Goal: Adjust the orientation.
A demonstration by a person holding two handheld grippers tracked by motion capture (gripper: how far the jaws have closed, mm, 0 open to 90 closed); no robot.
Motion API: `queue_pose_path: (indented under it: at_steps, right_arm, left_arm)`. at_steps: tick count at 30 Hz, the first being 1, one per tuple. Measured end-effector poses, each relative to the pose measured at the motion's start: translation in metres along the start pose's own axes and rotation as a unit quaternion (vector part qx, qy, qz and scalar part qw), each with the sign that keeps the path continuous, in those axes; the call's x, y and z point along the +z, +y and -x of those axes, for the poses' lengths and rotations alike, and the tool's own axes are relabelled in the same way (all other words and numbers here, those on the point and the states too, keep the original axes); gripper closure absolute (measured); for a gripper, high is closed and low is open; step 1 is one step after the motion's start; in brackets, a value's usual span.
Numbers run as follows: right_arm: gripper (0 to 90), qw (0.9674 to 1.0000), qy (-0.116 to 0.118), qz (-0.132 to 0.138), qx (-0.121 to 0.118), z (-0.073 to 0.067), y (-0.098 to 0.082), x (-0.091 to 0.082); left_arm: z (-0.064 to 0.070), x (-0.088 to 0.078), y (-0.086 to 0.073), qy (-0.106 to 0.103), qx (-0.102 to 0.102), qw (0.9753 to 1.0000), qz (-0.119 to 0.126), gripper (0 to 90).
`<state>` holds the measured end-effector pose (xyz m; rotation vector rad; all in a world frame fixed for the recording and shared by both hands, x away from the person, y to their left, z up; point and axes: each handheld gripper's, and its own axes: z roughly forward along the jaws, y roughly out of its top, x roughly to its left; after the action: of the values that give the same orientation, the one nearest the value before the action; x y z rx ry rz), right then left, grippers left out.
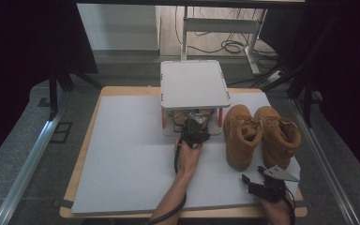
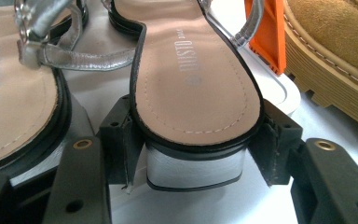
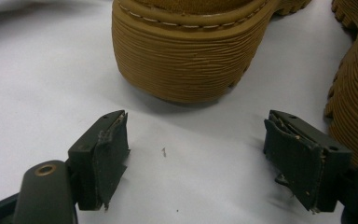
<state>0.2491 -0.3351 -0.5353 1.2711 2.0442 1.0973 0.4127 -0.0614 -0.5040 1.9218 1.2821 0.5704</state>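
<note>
The work in hand is judged to be taking a sandal (image 2: 193, 79) out from under a small white shelf (image 1: 194, 84) at the back of the bench (image 1: 131, 164). The sandal is seen in the left gripper view, lying on the low tray beside a second sandal (image 2: 14, 98). Its silver heel is set between the jaws of the left hand-held gripper (image 2: 196, 154). The jaws are close on both sides of the heel, but whether the pads are pressed on it cannot be told. So the reach is judged done, and the lift and the pull-out are left.

Two boots (image 1: 262, 133) are stood on the bench to the right of the shelf. The right hand-held gripper (image 3: 196, 154) is held open and empty, just in front of a boot heel.

Little room is left around the sandal. The shelf top is close above it, an orange post (image 2: 265, 32) is near on one side, and the second sandal is just beside it on the other. A straight pull back toward the person is judged the safest way out. Much bare bench is left in front of the shelf for setting things down.
</note>
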Motion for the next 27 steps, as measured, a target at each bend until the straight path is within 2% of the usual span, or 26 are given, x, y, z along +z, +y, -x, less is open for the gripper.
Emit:
queue_pose_path:
  at_steps: [13,17,21,27]
  right_arm:
    - [21.6,1.0000,0.000,0.000,0.000,0.000,0.000,0.000]
    - [21.6,1.0000,0.000,0.000,0.000,0.000,0.000,0.000]
    - [21.6,1.0000,0.000,0.000,0.000,0.000,0.000,0.000]
    - [21.6,1.0000,0.000,0.000,0.000,0.000,0.000,0.000]
  left_arm:
    - [-0.007,-0.003,-0.004,0.021,-0.014,0.9997,0.003,41.5]
    - [-0.009,-0.003,-0.003,0.015,-0.011,0.9998,0.001,41.1]
    - [-0.011,-0.007,-0.006,0.000,-0.018,0.9998,0.003,38.6]
    - [-0.011,-0.023,-0.013,-0.005,-0.011,0.9999,0.012,36.5]
